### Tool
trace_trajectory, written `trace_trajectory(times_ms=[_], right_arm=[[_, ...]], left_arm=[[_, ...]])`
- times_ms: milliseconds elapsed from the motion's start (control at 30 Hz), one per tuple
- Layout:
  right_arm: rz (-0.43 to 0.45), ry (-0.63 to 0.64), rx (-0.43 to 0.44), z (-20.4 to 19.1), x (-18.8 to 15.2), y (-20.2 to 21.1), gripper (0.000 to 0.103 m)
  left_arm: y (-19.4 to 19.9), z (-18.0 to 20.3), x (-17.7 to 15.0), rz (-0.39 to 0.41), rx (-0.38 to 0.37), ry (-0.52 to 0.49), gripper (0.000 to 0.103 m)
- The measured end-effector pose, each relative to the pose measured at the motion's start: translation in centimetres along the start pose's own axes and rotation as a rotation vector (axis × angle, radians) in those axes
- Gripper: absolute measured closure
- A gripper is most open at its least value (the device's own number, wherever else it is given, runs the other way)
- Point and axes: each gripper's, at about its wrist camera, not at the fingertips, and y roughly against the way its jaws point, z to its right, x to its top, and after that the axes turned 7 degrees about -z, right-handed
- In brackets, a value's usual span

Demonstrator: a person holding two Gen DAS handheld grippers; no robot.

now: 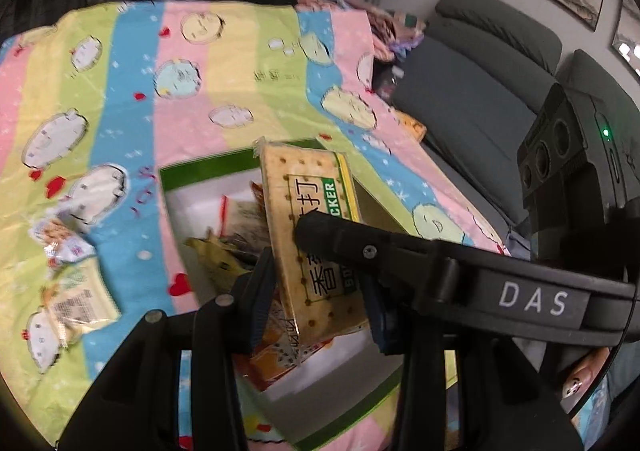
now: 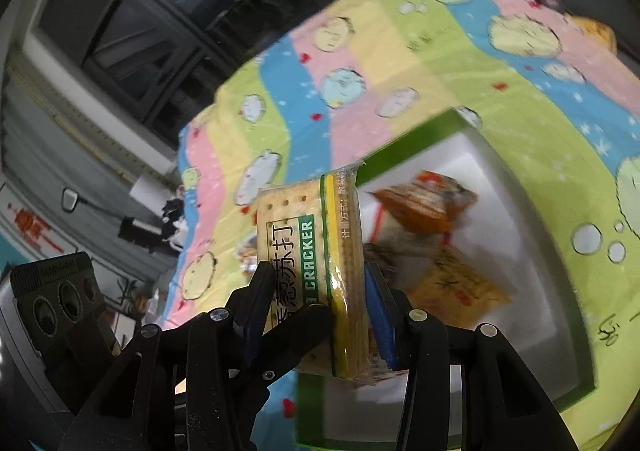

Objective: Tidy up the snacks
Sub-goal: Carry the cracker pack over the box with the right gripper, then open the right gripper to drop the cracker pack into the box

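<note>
**Left wrist view: cracker pack held by both tools above the box**

Left wrist view, from the left edge: loose snack packets (image 1: 68, 271) lie on the striped cloth (image 1: 192, 119), well apart from the green-rimmed box (image 1: 224, 167). The left tool (image 1: 316, 291) is clenched on the near end of the cracker pack (image 1: 308, 219), its long axis running away from the jaws and up, over the box's white inside. A finger of the right tool (image 1: 320, 229) crosses the pack's printed face from the right.

In the right wrist view the right tool (image 2: 320, 291) grasps the same cracker pack (image 2: 316, 251) across its narrow sides, the pack standing on edge. Just right of it, the box (image 2: 400, 155) holds orange packets (image 2: 424, 207).

The box lies below and beyond the pack for both hands. My judgement: lowering it in calls for tipping its long axis level with the box floor, along the box's longer side, where bare white shows beside the packets.
</note>
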Motion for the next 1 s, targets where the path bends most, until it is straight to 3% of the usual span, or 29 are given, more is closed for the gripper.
trace_trajectory(times_ms=[200, 533, 667, 833, 1000], right_arm=[[-0.020, -0.130, -0.043, 3.5, 0.6, -0.2, 0.056], [-0.091, -0.218, -0.106, 6.7, 0.8, -1.8, 0.056], [-0.107, -0.228, -0.201, 6.7, 0.7, -2.3, 0.056], [-0.059, -0.180, -0.256, 5.4, 0.7, -1.4, 0.052], [0.034, -0.124, -0.255, 3.5, 0.6, 0.3, 0.034]], left_arm=[[-3.6, 0.7, 0.7, -0.083, -0.062, 0.017, 0.063], [-7.2, 0.6, 0.4, -0.191, -0.108, 0.072, 0.063], [-7.7, -0.1, -0.3, -0.207, -0.078, 0.120, 0.063], [-5.2, 0.1, -0.6, -0.155, -0.100, 0.101, 0.044], [-0.8, -0.9, -0.9, -0.045, -0.049, 0.092, 0.027]])
